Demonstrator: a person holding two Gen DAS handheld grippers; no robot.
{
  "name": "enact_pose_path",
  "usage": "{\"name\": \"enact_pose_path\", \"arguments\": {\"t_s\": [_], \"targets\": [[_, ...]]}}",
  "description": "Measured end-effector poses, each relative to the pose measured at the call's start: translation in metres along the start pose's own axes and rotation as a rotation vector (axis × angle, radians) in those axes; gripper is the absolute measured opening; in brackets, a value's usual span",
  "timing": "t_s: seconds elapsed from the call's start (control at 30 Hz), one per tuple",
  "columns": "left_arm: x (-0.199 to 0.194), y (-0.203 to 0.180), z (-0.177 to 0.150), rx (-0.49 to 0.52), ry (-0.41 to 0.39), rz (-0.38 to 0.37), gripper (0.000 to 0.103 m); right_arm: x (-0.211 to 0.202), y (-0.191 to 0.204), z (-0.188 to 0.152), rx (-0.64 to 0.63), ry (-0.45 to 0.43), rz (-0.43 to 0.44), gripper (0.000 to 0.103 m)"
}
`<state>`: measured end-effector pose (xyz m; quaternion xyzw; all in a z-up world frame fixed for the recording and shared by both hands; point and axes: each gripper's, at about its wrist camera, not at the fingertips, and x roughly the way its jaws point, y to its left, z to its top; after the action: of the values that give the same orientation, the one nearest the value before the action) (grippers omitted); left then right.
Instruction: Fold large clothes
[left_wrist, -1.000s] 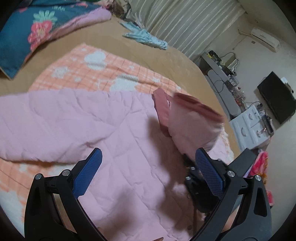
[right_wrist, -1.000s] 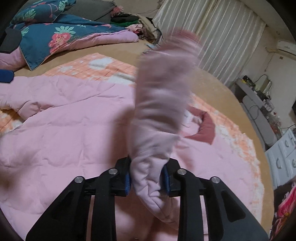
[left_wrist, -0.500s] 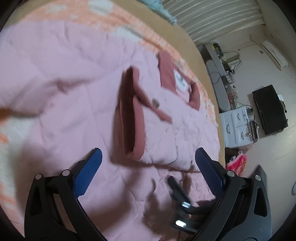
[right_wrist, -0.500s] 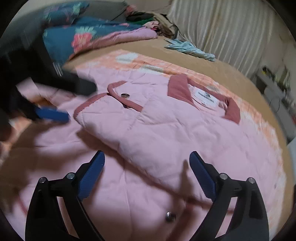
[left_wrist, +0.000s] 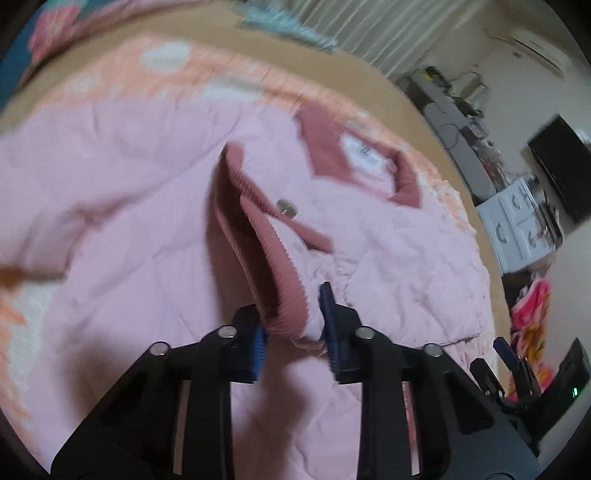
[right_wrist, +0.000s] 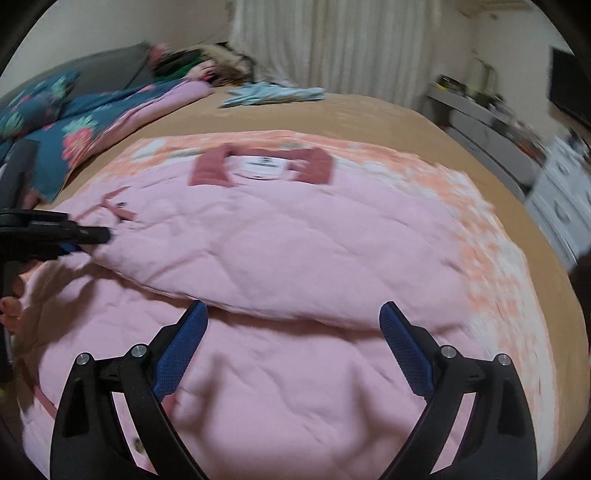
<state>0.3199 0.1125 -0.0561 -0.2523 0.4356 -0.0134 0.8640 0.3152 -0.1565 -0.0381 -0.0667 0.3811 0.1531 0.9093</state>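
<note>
Nearest the left wrist camera, the left gripper (left_wrist: 293, 325) is pinching the ribbed dark-pink cuff (left_wrist: 273, 273) of the pink quilted jacket (left_wrist: 388, 258); its 2 blue pads are clamped on the cuff's end, with the fabric bunching between them. In the right wrist view, the right gripper (right_wrist: 291, 347) is hovering just above the jacket's lower body, its jaws standing wide apart and holding nothing.

The jacket is lying spread on an orange-and-white patterned blanket (right_wrist: 491, 236) on the tan bed (right_wrist: 369, 110). 1 sleeve (right_wrist: 258, 251) is lying folded across the chest, running from the right side toward the cuff at the left, so the first sleeve fold looks done or nearly done; the grip on the cuff suggests it is being placed or adjusted. The view is blurred, so I cannot tell how flat it is sitting.

Farther off, the dark-pink collar (right_wrist: 258, 168) with its white label is lying open and flat. The other sleeve is stretching outward at the left of the left wrist view, seemingly unfolded. Judging from this, the second sleeve and the body folds are remaining, so the task looks under half complete.

Beyond are a floral duvet (right_wrist: 55, 125) and curtains (right_wrist: 332, 44).
</note>
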Motion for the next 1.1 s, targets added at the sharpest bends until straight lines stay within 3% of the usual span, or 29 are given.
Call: {"name": "enact_pose_path", "arguments": {"t_s": [0.17,0.33,0.53,0.8,1.1], "targets": [[-0.052,-0.037,0.020,0.113,-0.148,-0.050,0.014,-0.010,-0.034,0.002,0.087,-0.011,-0.018,0.093],[-0.058,-0.046,0.033,0.163,-0.226,0.009,0.014,-0.016,-0.056,0.013,0.111,-0.011,-0.065,0.096],[-0.030,-0.018,0.027,0.124,-0.160,0.081,0.014,-0.006,-0.063,0.032,0.123,0.006,-0.056,0.096],[-0.010,0.014,0.013,0.091,-0.080,0.113,0.014,0.033,-0.054,0.048,0.102,0.077,-0.028,0.096],[0.010,0.034,0.000,0.080,0.002,0.160,0.025,0.092,-0.051,0.028,0.082,0.224,-0.065,0.099]]}}
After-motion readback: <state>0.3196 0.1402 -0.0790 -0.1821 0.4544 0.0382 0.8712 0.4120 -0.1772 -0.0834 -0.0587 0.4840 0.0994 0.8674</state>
